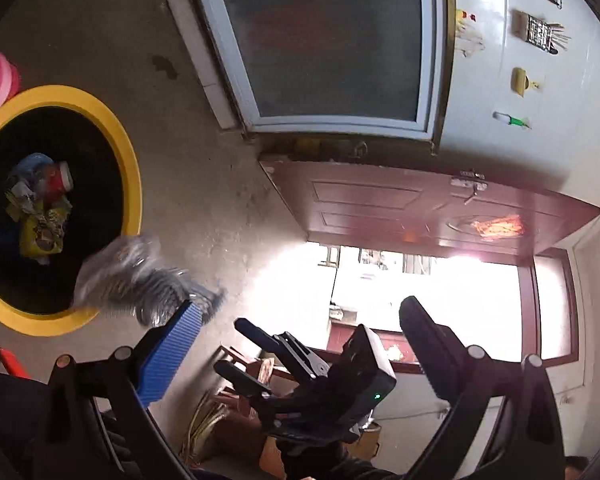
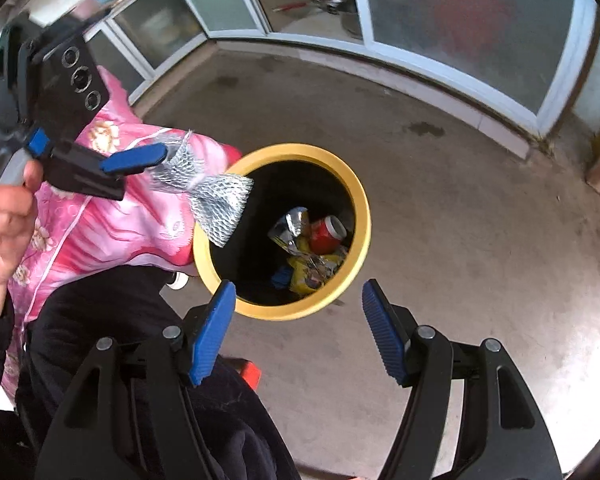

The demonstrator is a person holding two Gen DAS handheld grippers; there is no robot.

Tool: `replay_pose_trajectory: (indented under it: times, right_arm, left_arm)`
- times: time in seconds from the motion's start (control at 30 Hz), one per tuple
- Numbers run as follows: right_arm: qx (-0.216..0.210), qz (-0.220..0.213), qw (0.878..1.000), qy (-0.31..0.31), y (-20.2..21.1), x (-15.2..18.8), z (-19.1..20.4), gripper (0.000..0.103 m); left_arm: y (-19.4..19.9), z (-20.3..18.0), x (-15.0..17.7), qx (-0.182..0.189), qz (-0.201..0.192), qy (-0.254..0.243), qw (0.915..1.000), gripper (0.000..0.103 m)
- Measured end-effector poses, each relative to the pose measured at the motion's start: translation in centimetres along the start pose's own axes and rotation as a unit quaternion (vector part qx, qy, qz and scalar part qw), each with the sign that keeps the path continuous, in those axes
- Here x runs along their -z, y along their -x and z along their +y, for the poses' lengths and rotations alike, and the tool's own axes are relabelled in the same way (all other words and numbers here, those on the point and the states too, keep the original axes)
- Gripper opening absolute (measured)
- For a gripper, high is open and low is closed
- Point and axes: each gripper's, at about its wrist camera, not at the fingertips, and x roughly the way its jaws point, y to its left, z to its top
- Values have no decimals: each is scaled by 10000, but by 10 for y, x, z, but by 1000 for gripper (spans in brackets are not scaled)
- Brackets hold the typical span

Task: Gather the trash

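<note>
Through my left wrist camera, my left gripper (image 1: 296, 320) stands wide open, with nothing between its fingers. A blurred white foam net sleeve (image 1: 140, 276) hangs just off the tip of the blue-padded finger (image 1: 168, 356), over the near rim of the yellow trash bin (image 1: 112, 132); whether it touches the pad I cannot tell. Only this view shows the brown door (image 1: 420, 204), the bright doorway below it and my right gripper (image 1: 252, 354) seen from the front.

Through my right wrist camera, my right gripper (image 2: 298, 330) is also spread wide and empty, hovering above the bin (image 2: 362, 216). Here the sleeve (image 2: 216, 204) is sharp, at the tip of my left gripper (image 2: 156, 156) and over the bin's rim. Inside lie a red can (image 2: 326, 234), a silver wrapper (image 2: 290, 226) and a yellow packet (image 2: 310, 272). My pink sleeve (image 2: 112, 216) shows too.
</note>
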Motion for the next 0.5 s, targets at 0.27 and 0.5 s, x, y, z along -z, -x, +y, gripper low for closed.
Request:
replay_pose_trajectory:
  times: [0.27,0.5]
  right_arm:
    - [-326,-167,9993,-52,2,-4,0,63]
    - [-965,-300,9947,-173,-2,-12,22,66]
  left_arm:
    - [-4,-3,9,471,-16,82,9989,95]
    - [-2,-11,19,432,21,-23,9991,95]
